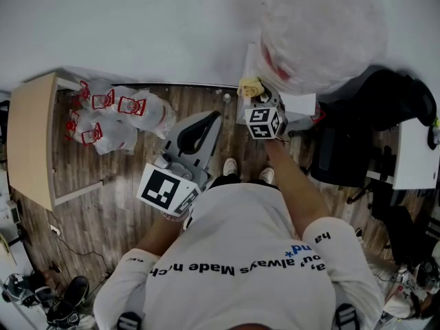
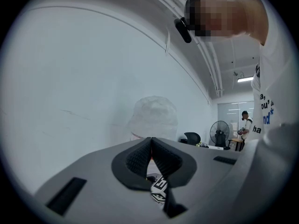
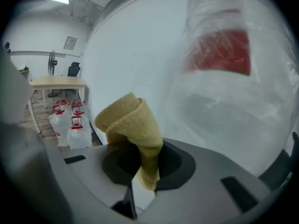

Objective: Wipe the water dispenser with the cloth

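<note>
- You're gripping the cloth (image 3: 133, 125) in the right claw (image 3: 149, 158). Its jaws are clamped on the lower end, and the folded bulk is sticking out past the tips.
- The cloth's long axis is running along the jaws and pointing at the water dispenser (image 1: 300, 104).
- From the head view, the cloth (image 1: 251, 86) is sitting just beside the dispenser's near top edge, under the plastic-wrapped bottle (image 1: 316, 26). I can't tell whether it's touching.
- In the right gripper view the bottle (image 3: 224, 87) is filling the side ahead of the cloth, with its red label up high.
- You're holding the right claw (image 1: 256, 102) with the arm stretched forward toward the dispenser and the marker cube facing up. This is the nearer hand by far.
- The left claw (image 2: 150, 143) is carrying nothing. Its pads are pressed together, with no gap at the tips.
- The left claw (image 1: 206, 126) is hanging back from the dispenser with the elbow bent, aimed roughly at the wall beside it.
- My read is that wiping is about to start or is only just starting. The next move needs a short push of the cloth onto the dispenser surface.
- The water jugs (image 1: 113, 115) are on the floor well away from the dispenser, next to the wooden worktop (image 1: 31, 143).
</note>
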A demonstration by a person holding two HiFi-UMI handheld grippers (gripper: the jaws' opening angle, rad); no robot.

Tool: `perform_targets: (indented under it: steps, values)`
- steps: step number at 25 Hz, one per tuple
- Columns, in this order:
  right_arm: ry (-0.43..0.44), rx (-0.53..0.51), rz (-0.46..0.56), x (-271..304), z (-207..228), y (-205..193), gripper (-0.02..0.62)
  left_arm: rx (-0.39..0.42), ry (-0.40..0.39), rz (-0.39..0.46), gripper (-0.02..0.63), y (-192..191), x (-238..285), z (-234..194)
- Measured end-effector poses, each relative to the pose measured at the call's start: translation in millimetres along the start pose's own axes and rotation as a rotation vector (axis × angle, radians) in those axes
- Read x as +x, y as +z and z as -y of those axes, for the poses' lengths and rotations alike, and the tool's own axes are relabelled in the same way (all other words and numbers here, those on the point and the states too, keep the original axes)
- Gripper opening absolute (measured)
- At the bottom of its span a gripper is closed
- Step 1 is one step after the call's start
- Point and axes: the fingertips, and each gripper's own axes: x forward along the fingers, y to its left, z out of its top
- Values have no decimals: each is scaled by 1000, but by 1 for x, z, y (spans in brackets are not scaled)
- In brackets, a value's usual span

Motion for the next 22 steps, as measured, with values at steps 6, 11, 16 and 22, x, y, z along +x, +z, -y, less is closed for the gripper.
perform_targets:
  steps: [6, 11, 16, 22]
  values:
    - [17, 12, -64, 17, -3, -20, 64, -1, 7, -5, 20, -2, -3, -1]
    - [18, 18, -108, 30, -3, -35, 64, -1, 14, -13, 20, -3, -6, -2]
    - [19, 11, -128, 40, -4, -42, 64, 0, 21, -21, 20, -4, -9, -2]
    - [23, 0, -155, 48, -6, -50, 64, 4, 30, -23, 20, -3, -11, -5]
